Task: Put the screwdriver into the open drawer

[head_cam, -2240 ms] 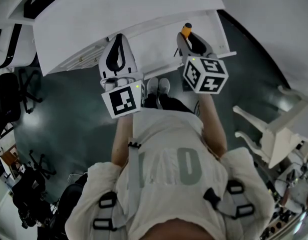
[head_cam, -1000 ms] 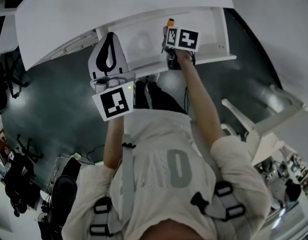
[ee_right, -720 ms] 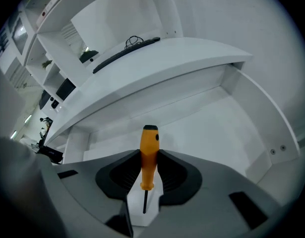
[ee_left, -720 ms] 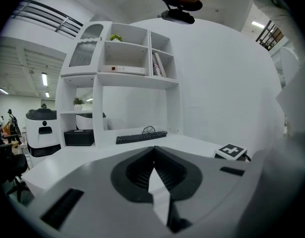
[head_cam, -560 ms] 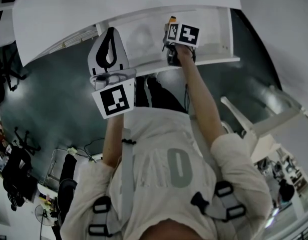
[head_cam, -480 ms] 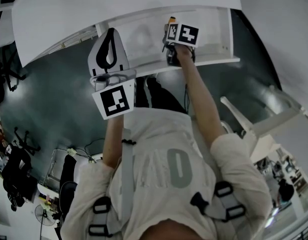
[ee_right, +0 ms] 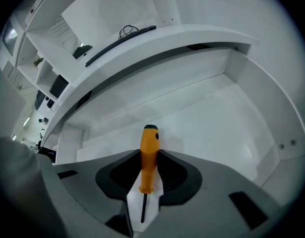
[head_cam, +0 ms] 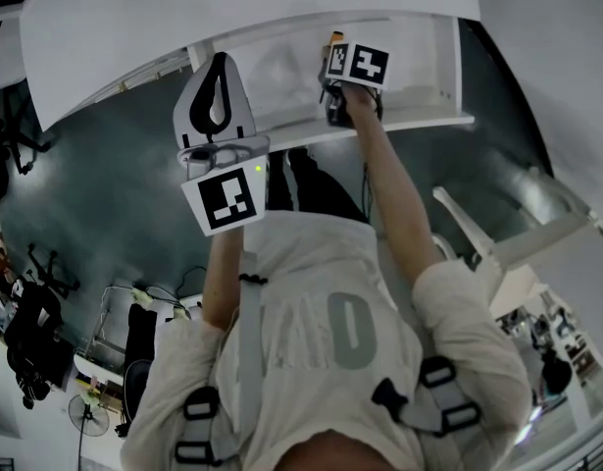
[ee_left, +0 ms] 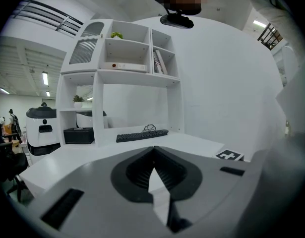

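Observation:
The screwdriver (ee_right: 149, 155) has an orange handle and a thin dark shaft. My right gripper (ee_right: 147, 182) is shut on that handle, with the handle's end sticking out past the jaws. In the head view the right gripper (head_cam: 338, 78) points steeply down over the open white drawer (head_cam: 419, 116), and the orange handle end (head_cam: 334, 39) shows above its marker cube. The drawer's bare white floor (ee_right: 216, 118) lies just beyond the handle. My left gripper (head_cam: 217, 111) hangs in front of the drawer's left end, jaws shut with nothing in them. In the left gripper view the left gripper (ee_left: 153, 155) faces the desk.
The drawer sits under a white desk top (head_cam: 232, 18). On the desk stand a shelf unit (ee_left: 127, 68) and a black keyboard (ee_left: 141, 135). A white chair frame (head_cam: 507, 253) is at the right and dark office chairs (head_cam: 17, 165) at the left.
The right gripper has swung from near the body out over the drawer and sunk a little into it, still holding the screwdriver. The left gripper has stayed put.

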`<control>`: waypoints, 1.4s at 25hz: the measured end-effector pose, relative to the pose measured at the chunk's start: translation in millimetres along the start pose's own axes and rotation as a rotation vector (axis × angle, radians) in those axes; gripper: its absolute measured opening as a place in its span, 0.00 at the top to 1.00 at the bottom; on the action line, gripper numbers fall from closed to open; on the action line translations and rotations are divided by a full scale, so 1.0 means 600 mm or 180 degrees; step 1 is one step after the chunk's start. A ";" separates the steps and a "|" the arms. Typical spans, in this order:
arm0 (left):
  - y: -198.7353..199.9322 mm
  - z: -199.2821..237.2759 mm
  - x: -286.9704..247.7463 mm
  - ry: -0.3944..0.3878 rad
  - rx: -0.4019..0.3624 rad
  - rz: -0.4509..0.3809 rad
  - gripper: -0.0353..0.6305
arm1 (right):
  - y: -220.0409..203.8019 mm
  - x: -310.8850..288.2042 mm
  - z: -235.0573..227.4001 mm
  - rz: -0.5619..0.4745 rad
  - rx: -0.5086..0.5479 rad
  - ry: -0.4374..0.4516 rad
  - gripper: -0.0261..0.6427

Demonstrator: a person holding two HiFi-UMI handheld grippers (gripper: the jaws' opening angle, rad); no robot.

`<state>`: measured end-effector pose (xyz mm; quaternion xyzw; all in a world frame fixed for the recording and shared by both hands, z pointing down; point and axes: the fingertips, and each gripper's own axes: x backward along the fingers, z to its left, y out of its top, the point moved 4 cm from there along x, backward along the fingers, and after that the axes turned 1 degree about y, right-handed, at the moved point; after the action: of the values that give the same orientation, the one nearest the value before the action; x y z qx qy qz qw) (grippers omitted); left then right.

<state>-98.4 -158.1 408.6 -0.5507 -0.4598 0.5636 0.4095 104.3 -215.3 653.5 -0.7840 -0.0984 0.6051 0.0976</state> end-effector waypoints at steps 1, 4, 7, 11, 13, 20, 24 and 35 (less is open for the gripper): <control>0.000 0.001 0.000 0.0003 0.0001 0.0004 0.94 | -0.001 0.000 0.000 0.0005 0.0001 -0.0007 0.81; -0.001 0.003 0.000 0.0007 -0.0002 0.0015 0.94 | -0.001 -0.001 0.001 0.0008 0.0009 -0.0015 0.81; -0.001 0.003 0.000 0.0016 0.0020 0.0020 0.94 | 0.001 -0.001 0.003 0.0002 0.0034 -0.0022 0.81; -0.004 0.001 0.001 0.0006 0.0030 0.0034 0.94 | -0.002 -0.004 0.002 -0.0028 0.0035 -0.0026 0.81; -0.006 0.001 0.000 0.0007 0.0030 0.0030 0.94 | -0.003 -0.005 0.001 -0.0038 0.0025 -0.0014 0.81; -0.006 0.005 0.002 0.0019 0.0033 0.0034 0.94 | -0.004 -0.002 -0.001 -0.0093 0.0042 -0.0012 0.81; -0.007 0.005 0.003 0.0001 0.0042 0.0037 0.94 | -0.005 -0.001 0.000 -0.0129 0.0074 0.0021 0.81; -0.013 0.000 0.004 -0.0083 0.0064 0.0065 0.94 | -0.007 0.000 0.017 -0.0191 0.0087 0.0153 0.70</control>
<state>-98.6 -154.1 415.5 -0.5438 -0.4537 0.5795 0.4032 94.1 -210.9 652.4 -0.7936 -0.1112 0.5842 0.1287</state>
